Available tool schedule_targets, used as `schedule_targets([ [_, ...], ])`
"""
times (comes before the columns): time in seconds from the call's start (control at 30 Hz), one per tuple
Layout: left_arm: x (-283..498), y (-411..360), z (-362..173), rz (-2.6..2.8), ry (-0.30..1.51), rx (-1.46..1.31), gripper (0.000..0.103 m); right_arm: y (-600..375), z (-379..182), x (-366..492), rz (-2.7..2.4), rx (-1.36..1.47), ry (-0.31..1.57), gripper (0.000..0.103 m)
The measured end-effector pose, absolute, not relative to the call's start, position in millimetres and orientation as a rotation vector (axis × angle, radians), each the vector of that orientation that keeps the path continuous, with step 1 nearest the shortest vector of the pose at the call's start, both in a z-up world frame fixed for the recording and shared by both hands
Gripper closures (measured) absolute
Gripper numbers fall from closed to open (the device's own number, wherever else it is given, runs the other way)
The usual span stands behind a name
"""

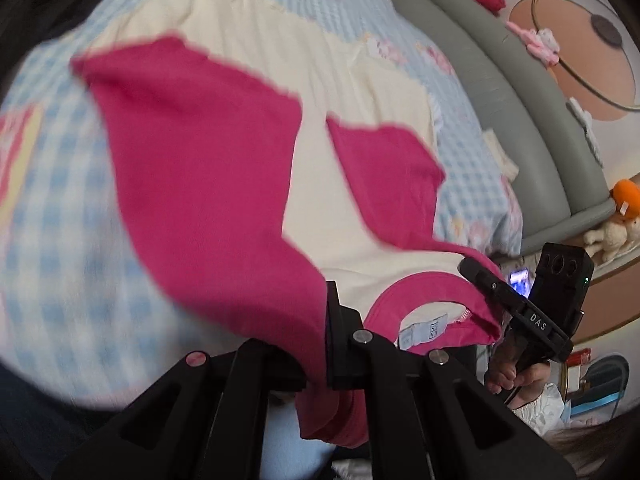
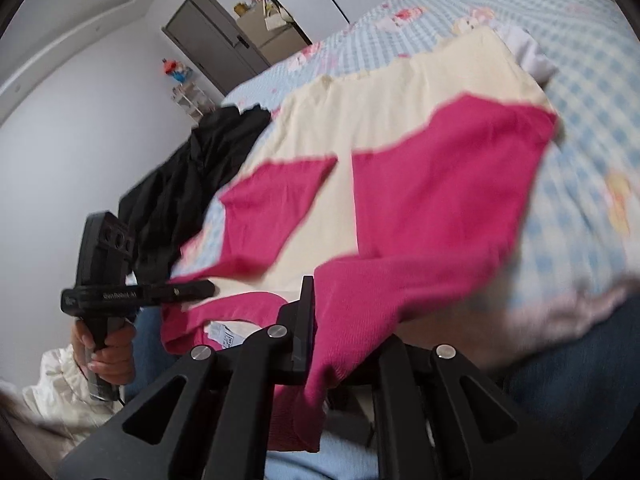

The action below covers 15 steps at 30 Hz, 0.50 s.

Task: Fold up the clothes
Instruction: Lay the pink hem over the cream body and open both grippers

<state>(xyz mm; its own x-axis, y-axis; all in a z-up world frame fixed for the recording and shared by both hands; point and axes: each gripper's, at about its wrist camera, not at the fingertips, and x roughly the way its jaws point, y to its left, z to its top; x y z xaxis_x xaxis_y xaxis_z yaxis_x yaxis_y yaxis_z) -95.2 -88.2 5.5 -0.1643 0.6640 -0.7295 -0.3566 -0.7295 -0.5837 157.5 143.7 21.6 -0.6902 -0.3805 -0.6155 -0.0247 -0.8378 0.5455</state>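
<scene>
We are pinching the hot-pink knit short-sleeved top (image 1: 192, 152) at its two shoulders: left claw (image 1: 320, 344) pressed together on one shoulder, right claw (image 2: 310, 332) pressed together on the other, fabric bunching through both sets of jaws. Neckline with its pale blue label (image 1: 424, 332) is sagging between the two claws. Each wrist view is also catching the opposite claw from the side, a hand (image 2: 105, 346) gripping its black handle.

Past the claws, the top's body and one sleeve are hanging out above a cream ribbed garment (image 2: 384, 108) that is lying flat on the blue-and-white checked bedspread (image 2: 592, 92). Further off, a black crumpled garment (image 2: 188, 184) is sitting at the bed's edge, and the grey padded headboard (image 1: 504, 96) is curving behind.

Step, as we are judging it: lifting and shaking the top open, ahead of laying it down. Next move is calling for keeping both pinches firm, holding the shoulders apart and level, and lowering the top flat onto the bed, hem end first.
</scene>
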Motion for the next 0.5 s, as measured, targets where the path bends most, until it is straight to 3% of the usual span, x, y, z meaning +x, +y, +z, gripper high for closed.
schedule_targets([
  [0.1,-156.9,-78.1,30.3,1.995,-0.392,-1.366,0.089,159.7,48.1,97.8,-2.663,1.032,-0.717,0.094],
  [0.17,-205.3,-69.5,37.4,2.007,-0.438,-1.352,0.043,173.2,63.6,53.9,-2.722,0.975,-0.707,0.082],
  [0.2,-227.6,-66.4,36.7,2.008,-0.475,-1.356,0.039,181.5,64.1,34.0,-2.766,0.995,-0.732,0.066],
  [0.23,-241.4,-65.9,33.6,2.013,-0.495,-1.373,0.039,189.8,64.7,14.1,-2.809,1.015,-0.756,0.057],
  [0.4,-260.1,-79.0,18.5,2.090,-0.503,-1.403,0.039,214.7,50.2,-5.0,-2.800,1.007,-0.973,0.052],
  [0.5,-232.4,-96.9,2.5,2.182,-0.468,-1.385,0.039,213.7,32.7,12.2,-2.853,1.149,-0.846,0.052],
])
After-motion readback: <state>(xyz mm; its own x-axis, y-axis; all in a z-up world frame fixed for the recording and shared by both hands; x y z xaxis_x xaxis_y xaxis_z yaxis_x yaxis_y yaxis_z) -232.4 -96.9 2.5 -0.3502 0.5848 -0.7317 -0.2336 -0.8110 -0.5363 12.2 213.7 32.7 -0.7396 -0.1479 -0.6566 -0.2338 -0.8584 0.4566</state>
